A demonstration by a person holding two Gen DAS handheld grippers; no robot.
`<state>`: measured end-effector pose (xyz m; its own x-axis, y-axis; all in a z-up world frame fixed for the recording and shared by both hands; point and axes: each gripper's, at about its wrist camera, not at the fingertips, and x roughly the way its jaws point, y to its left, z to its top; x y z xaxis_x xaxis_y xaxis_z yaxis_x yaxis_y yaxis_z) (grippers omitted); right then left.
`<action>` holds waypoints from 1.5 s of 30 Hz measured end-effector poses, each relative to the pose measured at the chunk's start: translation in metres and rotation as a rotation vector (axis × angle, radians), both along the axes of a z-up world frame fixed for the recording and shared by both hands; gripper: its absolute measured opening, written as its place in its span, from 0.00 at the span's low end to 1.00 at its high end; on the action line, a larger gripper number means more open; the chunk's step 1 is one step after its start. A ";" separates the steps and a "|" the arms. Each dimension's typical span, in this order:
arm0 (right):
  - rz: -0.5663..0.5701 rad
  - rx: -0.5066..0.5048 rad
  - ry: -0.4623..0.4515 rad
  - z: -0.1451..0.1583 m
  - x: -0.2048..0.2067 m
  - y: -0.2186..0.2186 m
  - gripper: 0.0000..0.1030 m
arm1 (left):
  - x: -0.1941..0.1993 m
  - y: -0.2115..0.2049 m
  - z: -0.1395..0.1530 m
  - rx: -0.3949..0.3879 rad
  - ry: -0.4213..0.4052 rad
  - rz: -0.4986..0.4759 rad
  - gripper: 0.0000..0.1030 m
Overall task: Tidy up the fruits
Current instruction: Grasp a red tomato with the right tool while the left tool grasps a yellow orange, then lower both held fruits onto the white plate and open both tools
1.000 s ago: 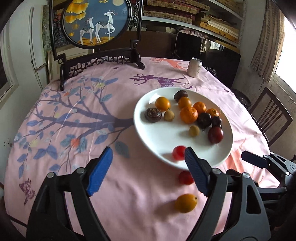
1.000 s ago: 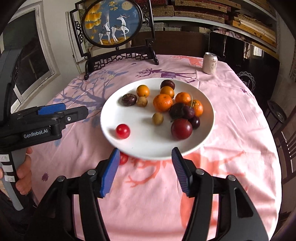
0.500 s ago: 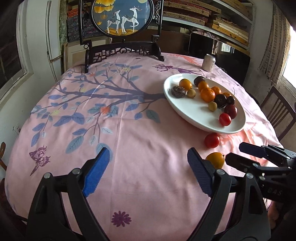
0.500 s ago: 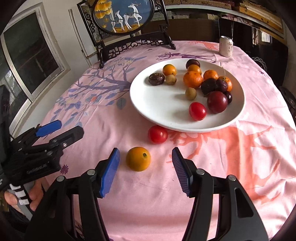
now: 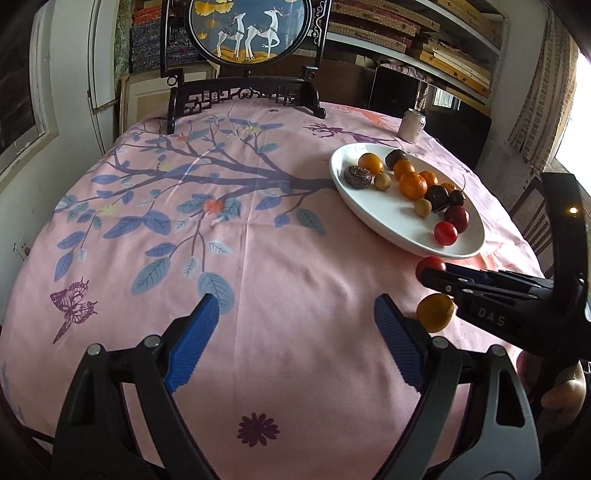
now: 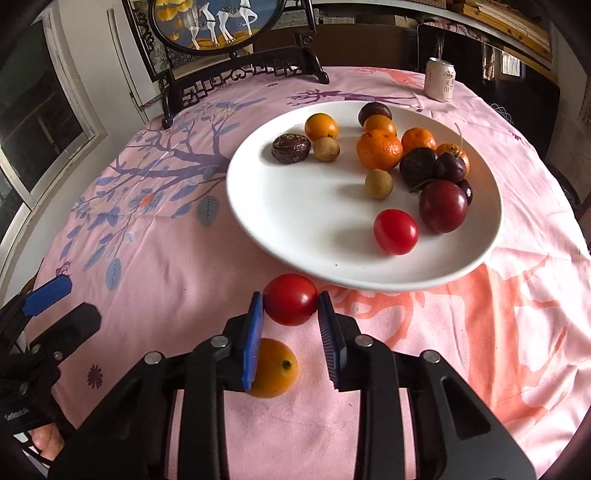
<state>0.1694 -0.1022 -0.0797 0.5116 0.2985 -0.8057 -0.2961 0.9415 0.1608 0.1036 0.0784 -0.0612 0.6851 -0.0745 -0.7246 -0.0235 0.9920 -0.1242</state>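
A white plate (image 6: 303,236) holds several fruits: oranges, dark plums, small brown fruits and a red tomato (image 6: 396,231). My right gripper (image 6: 290,301) is shut on a second red tomato (image 6: 290,299) on the pink cloth just in front of the plate's near rim. A small orange (image 6: 275,369) lies on the cloth under the gripper's left finger. My left gripper (image 5: 293,332) is open and empty over bare cloth, left of the plate (image 5: 373,214). The left wrist view shows the held tomato (image 5: 428,265) and the orange (image 5: 435,312) beside the right gripper.
A framed round deer screen (image 5: 255,33) stands at the table's far edge. A drink can (image 6: 439,79) stands behind the plate. A wooden chair (image 5: 532,218) is at the right, beyond the table edge. Shelves fill the back wall.
My right gripper has moved forward past the orange and shut on the loose red tomato. My left gripper has swung left, away from the plate, and stays open.
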 end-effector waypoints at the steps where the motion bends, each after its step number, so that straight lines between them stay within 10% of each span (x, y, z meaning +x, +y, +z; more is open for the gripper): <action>1: 0.003 0.004 -0.010 0.005 -0.007 -0.004 0.29 | 0.001 -0.003 -0.001 -0.002 0.007 -0.013 0.85; 19: -0.100 0.055 -0.089 0.021 -0.055 -0.096 0.29 | 0.028 -0.109 -0.031 0.057 0.114 -0.191 0.82; 22: -0.102 0.066 -0.094 0.023 -0.056 -0.100 0.29 | 0.034 -0.114 -0.036 0.060 0.136 -0.207 0.69; 25: -0.103 0.074 -0.098 0.024 -0.057 -0.102 0.29 | 0.040 -0.117 -0.044 0.032 0.174 -0.224 0.35; 38: -0.089 0.092 -0.086 0.023 -0.048 -0.100 0.29 | 0.035 -0.106 -0.012 -0.006 0.101 -0.211 0.35; 45: -0.029 0.055 -0.124 0.041 -0.001 -0.079 0.29 | 0.096 -0.098 0.018 0.003 0.085 -0.190 0.35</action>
<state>0.1681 -0.1812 -0.0391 0.6152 0.3238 -0.7188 -0.2892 0.9409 0.1764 0.1995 -0.0201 -0.0430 0.5950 -0.1941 -0.7799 0.1537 0.9800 -0.1265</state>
